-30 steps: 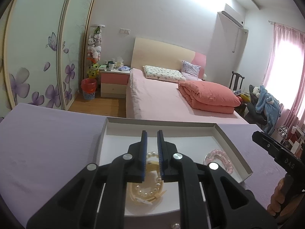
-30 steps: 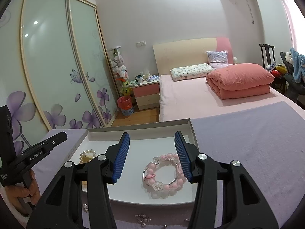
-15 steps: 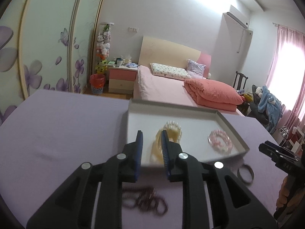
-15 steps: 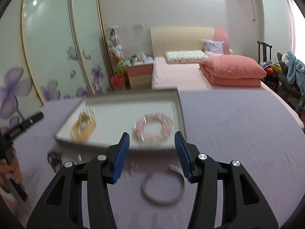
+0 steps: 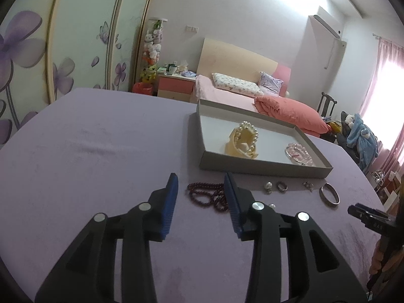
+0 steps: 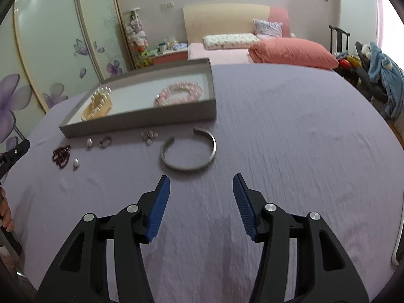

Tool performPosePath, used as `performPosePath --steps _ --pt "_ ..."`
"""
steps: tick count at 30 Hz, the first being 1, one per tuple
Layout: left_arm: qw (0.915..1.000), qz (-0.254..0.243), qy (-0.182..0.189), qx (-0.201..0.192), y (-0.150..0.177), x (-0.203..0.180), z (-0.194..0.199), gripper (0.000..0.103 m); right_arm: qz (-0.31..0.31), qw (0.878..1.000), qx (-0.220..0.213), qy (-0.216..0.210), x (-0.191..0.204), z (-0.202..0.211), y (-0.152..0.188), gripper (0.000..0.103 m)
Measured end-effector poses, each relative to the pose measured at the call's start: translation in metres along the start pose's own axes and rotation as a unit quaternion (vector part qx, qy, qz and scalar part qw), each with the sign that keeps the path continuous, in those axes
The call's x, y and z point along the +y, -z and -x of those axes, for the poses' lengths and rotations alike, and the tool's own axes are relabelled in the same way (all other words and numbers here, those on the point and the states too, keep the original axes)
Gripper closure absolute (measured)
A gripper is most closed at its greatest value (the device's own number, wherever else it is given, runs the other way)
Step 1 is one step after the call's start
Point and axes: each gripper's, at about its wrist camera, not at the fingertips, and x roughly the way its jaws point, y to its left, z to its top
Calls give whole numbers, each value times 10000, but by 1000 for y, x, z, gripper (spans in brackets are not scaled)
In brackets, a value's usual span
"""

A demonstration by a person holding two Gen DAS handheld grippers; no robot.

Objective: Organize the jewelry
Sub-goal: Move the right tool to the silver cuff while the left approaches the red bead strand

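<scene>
The left claw (image 5: 200, 189) is seen with its jaws opening and nothing pressed between the pads; the dark red bead strand (image 5: 208, 198) lies on the purple surface (image 5: 101, 151) just beyond and partly behind its right finger. The right claw (image 6: 200, 192) is also opening slightly, roughly half spread and empty, with the silver cuff bangle (image 6: 189, 151) lying flat on the surface just ahead of it. The bead strand is judged light, limp and apt to slide or dangle, so it is best pinched where several loops are bunched together. The bangle is judged stiff, smooth and somewhat slippery; a grip across the band opposite its gap is likely the surest, since it lies flat and one finger must be worked under or against the edge. Between these two pieces, small rings (image 6: 104, 141) and pearl-like studs (image 6: 75, 162) are scattered near the tray's front wall; they are judged tiny, hard and easily flicked away, and their exact form cannot be told. The shallow grey tray (image 6: 139, 123) stands on the surface farther off. In it, a pearl bracelet (image 5: 248, 135) is set around a cream cushion at the left, and a pink bead bracelet (image 5: 299, 152) lies at the right, well apart; the white floor between them is bare.
</scene>
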Motion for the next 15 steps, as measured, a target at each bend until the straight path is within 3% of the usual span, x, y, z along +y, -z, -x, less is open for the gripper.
performPosePath --steps 7,15 --pt "9999 25 49 110 0 -4 -14 65 -25 9998 182 62 -2 -9 4 47" --pt "9998 -21 68 163 -4 -11 -26 60 121 9993 355 79 5 -23 0 37"
